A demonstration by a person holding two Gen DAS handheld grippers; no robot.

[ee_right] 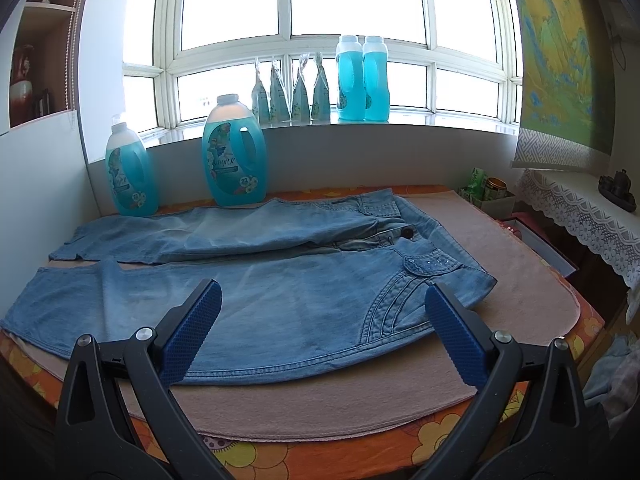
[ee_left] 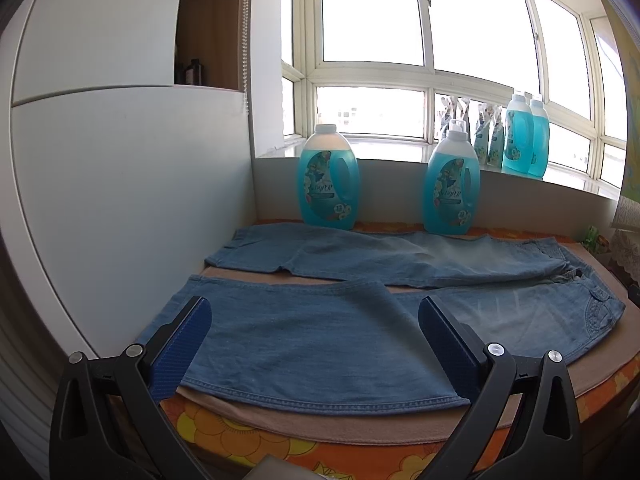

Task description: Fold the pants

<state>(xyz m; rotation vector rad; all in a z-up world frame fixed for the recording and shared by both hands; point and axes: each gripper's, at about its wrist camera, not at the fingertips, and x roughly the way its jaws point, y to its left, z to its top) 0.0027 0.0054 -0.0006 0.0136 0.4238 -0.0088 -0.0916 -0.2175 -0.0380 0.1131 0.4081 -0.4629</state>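
Note:
A pair of blue denim pants (ee_left: 320, 340) lies flat on a beige mat (ee_left: 340, 424), both legs stretched to the left and the waist to the right. My left gripper (ee_left: 316, 320) hovers open over the near leg's hem end, nothing between its blue pads. In the right wrist view the pants (ee_right: 280, 280) show their waistband, button and stitched pocket. There my right gripper (ee_right: 324, 300) stands open above the near hip area, holding nothing.
Two blue detergent bottles (ee_left: 328, 178) (ee_left: 452, 184) stand right behind the far leg. More bottles (ee_right: 362, 78) and pouches (ee_right: 290, 92) sit on the window sill. A white cabinet wall (ee_left: 120, 200) borders the left; a lace-covered side table (ee_right: 580, 208) stands at the right.

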